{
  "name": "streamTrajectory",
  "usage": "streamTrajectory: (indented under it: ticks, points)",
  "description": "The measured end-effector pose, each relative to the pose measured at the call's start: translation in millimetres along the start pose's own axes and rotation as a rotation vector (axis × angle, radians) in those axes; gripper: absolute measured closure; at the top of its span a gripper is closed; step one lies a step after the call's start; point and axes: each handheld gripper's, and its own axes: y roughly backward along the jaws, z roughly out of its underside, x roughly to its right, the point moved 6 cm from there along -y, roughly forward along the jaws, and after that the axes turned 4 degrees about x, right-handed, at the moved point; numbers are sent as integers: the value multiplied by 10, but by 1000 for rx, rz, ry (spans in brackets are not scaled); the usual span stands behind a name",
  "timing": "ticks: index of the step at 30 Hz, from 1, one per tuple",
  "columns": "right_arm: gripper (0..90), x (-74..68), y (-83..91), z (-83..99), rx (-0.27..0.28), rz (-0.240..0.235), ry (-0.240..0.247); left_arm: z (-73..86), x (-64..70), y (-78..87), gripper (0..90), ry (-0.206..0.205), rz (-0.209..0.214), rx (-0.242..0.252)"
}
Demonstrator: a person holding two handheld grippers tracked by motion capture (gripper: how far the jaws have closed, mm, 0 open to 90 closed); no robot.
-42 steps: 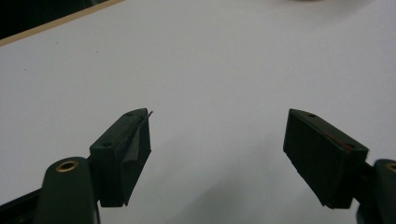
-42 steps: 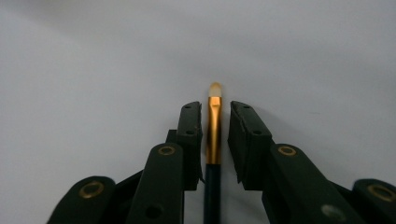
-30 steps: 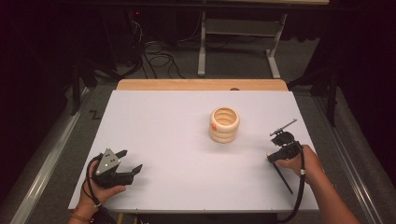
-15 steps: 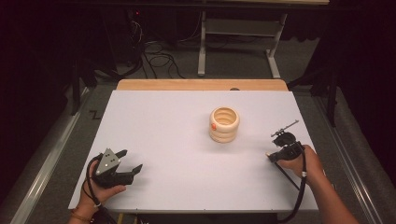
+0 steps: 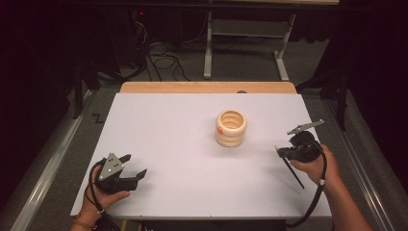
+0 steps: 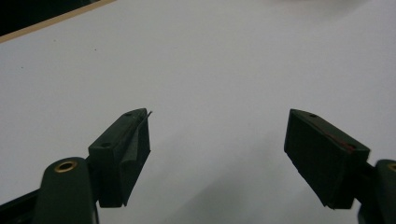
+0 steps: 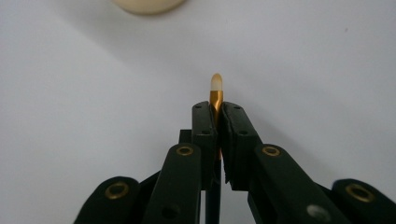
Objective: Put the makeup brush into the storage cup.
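The right gripper [image 7: 215, 114] is pinching a paintbrush [image 7: 215, 88] near the bench's [image 5: 159, 125] right edge; the left gripper's [image 6: 217, 158] fingers are gaping empty. The thin brush could pivot or slip.

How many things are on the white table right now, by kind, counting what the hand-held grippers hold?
Cream ribbed ceramic cup with a small orange spot: 1
Slim black brush with gold ferrule and pale tip, clamped in the right hand-held gripper: 1
Total: 2
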Motion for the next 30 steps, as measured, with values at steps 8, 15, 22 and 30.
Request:
streamTrajectory:
  ticks: [8,15,22,30]
  points:
    - [858,-24,164,-164,113,7,4,-3,5,-1,233,-1,1,5]
    - [858,-44,269,-275,189,17,7,-2,10,-7,232,-2,3,3]
    - [858,-80,366,-387,265,29,23,3,10,-12,232,-1,5,-2]
    - [858,-128,459,-489,352,49,42,2,9,-9,232,-3,3,-1]
